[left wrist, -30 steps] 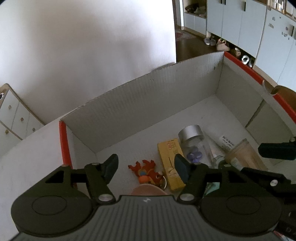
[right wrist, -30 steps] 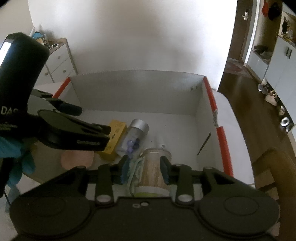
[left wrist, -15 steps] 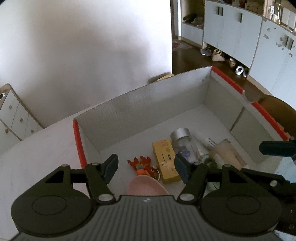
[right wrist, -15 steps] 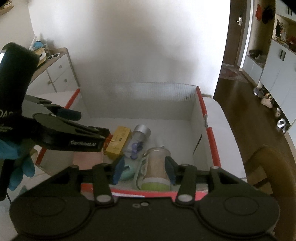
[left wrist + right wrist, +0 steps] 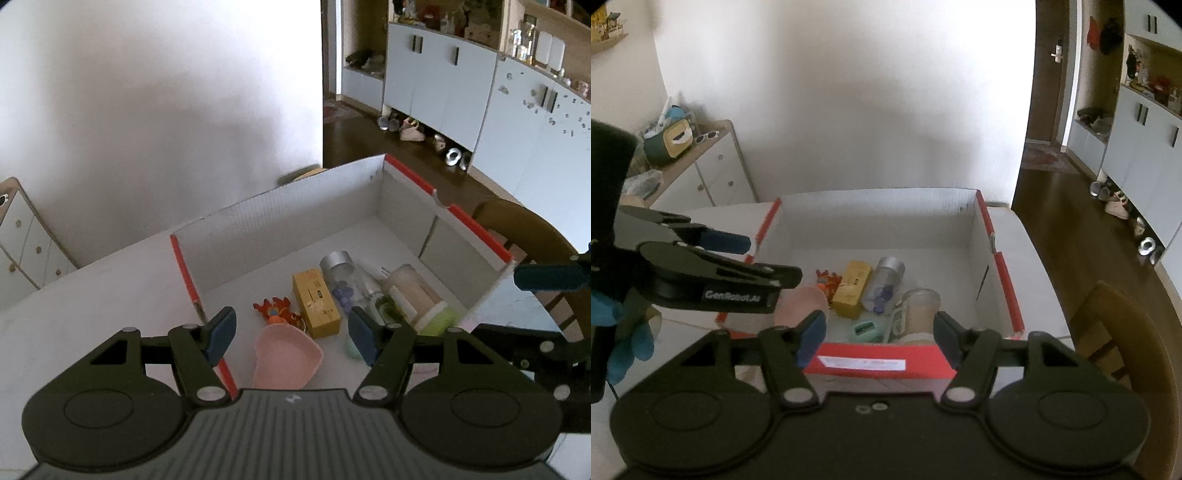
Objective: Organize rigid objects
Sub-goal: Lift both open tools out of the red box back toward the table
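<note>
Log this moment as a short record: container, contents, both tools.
container: white box with red rims
contents: pink dish, orange toy, yellow box, silver-capped jar, green-lidded tumbler, mint sharpener
left tool: open, empty, above the box's near end
right tool: opening, nothing between its fingers, above the near rim

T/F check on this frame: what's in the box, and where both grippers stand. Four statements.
1. The yellow box lies inside the cardboard box. True.
2. The left gripper holds the pink dish. False: nothing is between its pads.
3. The silver-capped bottle lies on its side beside the yellow box. True.
4. The right gripper grips the beige jar. False: its jaws are opening, and the jar lies free in the box.
</note>
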{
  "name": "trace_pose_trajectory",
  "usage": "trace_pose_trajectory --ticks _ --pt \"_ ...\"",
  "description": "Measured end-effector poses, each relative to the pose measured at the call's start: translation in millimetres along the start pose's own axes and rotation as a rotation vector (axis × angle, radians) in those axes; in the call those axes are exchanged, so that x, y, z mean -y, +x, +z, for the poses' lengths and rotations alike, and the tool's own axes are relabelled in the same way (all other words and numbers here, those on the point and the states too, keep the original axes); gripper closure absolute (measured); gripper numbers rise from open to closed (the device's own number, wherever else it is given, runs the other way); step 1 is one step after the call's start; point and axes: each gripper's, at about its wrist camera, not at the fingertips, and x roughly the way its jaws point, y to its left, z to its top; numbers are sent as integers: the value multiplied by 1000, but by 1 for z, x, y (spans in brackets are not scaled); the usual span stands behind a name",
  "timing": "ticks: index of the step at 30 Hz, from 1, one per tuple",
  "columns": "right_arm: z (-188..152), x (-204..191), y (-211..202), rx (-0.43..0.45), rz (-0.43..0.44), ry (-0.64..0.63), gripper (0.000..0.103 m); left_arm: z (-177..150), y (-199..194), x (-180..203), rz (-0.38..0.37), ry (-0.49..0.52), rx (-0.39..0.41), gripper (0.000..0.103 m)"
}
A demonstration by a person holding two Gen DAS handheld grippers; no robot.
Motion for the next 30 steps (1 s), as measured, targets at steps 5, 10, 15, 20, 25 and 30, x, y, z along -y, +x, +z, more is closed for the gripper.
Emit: trace_pose_trajectory --ticks 5,10,15,20,25,30 --pt "-8 -10 -21 26 4 9 26 -12 -27 -4 -23 7 16 34" --pt "-17 -20 -40 50 17 14 17 -27 -55 -8 -37 13 58 28" --pt "-28 -30 -58 71 24 20 13 -40 -80 -12 -66 0 77 28" --pt "-42 -37 -73 89 39 36 11 -53 -101 -15 -104 -4 90 27" --pt "-58 -40 -86 102 54 62 8 -67 -113 -13 -132 -6 100 22" --pt "-75 -38 -95 114 60 89 4 -81 -120 -8 -148 11 102 22"
